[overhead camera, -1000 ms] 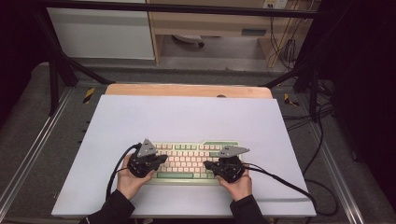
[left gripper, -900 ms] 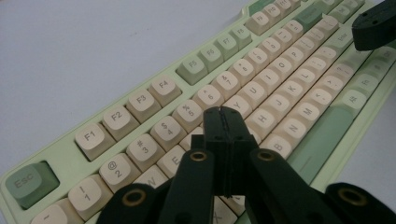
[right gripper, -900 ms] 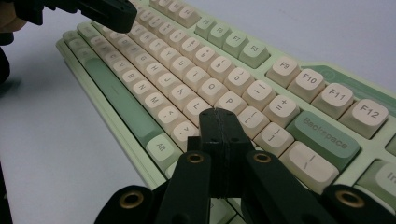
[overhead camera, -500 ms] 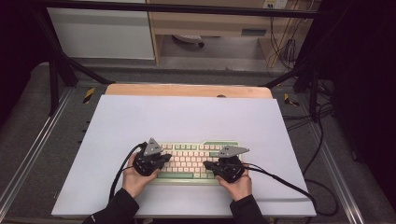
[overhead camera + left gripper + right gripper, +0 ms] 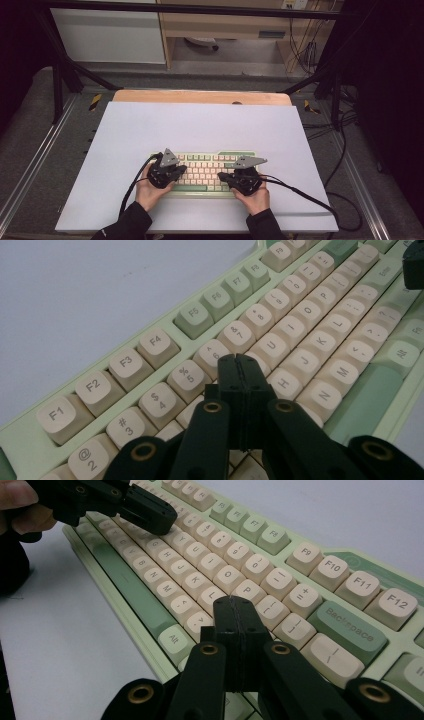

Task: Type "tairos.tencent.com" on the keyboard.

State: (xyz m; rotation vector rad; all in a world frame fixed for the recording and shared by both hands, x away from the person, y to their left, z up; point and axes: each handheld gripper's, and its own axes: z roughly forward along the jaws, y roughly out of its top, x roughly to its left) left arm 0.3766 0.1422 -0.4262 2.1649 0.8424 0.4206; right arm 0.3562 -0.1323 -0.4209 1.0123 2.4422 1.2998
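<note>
1. Typing on the keyboard (image 5: 202, 171), at 6 o'clock on the white surface (image 5: 150, 125), I keep both tools clenched, holding nothing.
2. My left tool (image 5: 240, 360) hangs over the T and Y keys; its wide tip could push two keys at once.
3. My right tool (image 5: 233, 601) near P (image 5: 248, 591) could slip onto a neighbour key.
4. I cannot tell if either tip touches a key.

A recording lab: white-topped wooden table (image 5: 200, 125) ringed by black metal frame struts (image 5: 60, 75), black curtains (image 5: 390, 75), loose black cables (image 5: 305, 50) on grey flooring (image 5: 30, 130).
</note>
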